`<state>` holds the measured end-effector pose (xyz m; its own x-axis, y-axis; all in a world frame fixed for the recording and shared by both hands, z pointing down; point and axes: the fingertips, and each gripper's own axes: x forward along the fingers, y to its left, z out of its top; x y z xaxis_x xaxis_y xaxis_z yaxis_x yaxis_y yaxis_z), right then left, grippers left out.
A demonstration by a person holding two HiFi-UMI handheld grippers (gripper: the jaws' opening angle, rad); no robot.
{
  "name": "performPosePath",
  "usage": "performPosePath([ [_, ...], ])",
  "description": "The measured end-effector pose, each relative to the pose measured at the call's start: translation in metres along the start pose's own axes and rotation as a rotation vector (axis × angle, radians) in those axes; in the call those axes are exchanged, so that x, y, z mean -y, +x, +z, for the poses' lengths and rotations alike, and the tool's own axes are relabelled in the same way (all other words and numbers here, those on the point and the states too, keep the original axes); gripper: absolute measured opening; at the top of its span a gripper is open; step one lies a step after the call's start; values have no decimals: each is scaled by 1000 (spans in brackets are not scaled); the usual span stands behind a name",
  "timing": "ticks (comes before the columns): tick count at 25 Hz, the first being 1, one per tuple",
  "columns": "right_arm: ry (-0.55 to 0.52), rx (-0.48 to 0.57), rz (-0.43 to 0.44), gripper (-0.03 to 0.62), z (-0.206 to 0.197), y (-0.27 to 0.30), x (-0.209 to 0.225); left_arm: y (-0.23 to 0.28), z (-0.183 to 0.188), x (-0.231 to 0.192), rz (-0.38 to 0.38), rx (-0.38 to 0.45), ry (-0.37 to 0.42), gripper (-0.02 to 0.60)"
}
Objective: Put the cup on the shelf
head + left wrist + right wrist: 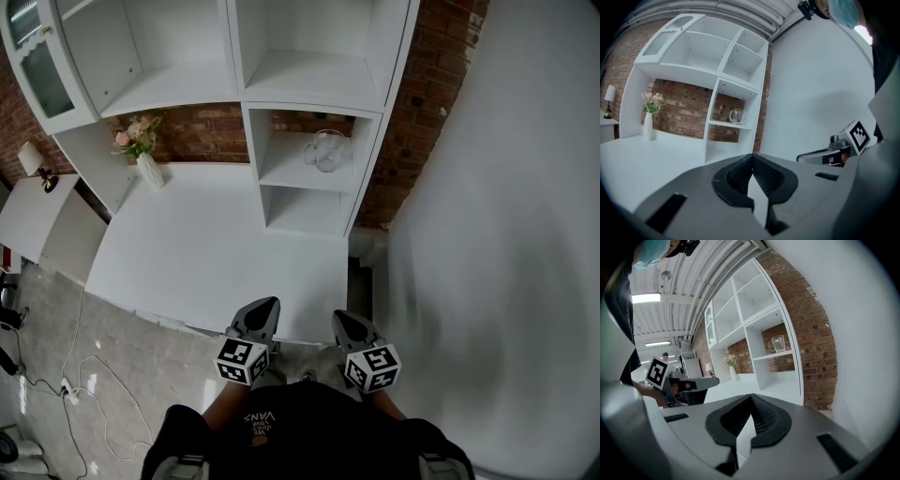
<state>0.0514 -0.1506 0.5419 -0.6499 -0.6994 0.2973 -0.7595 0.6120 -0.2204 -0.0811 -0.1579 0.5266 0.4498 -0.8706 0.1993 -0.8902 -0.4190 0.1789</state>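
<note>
1. One clear glass cup [327, 150] with a handle stands in the middle compartment of the white shelf unit [255, 141], at the desk's back right corner.
2. One slim white vase [149, 172] with pink flowers stands at the back edge of the smooth white desk [206, 244].
3. Two grey grippers are above the near edge: the left gripper [268, 304] and the right gripper [339, 319]. Both have their ribbed black jaws closed together and hold nothing.

Glass cup [328, 150], matt white shelf [281, 174], brick wall [202, 133]

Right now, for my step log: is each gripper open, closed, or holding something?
Left gripper: closed, holding nothing.
Right gripper: closed, holding nothing.
</note>
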Motion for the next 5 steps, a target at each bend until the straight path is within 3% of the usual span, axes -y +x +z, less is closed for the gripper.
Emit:
performPosePath([
  [5,-3,8,-3,-6,4,3,6,7,1,3,-11,1,2,8],
])
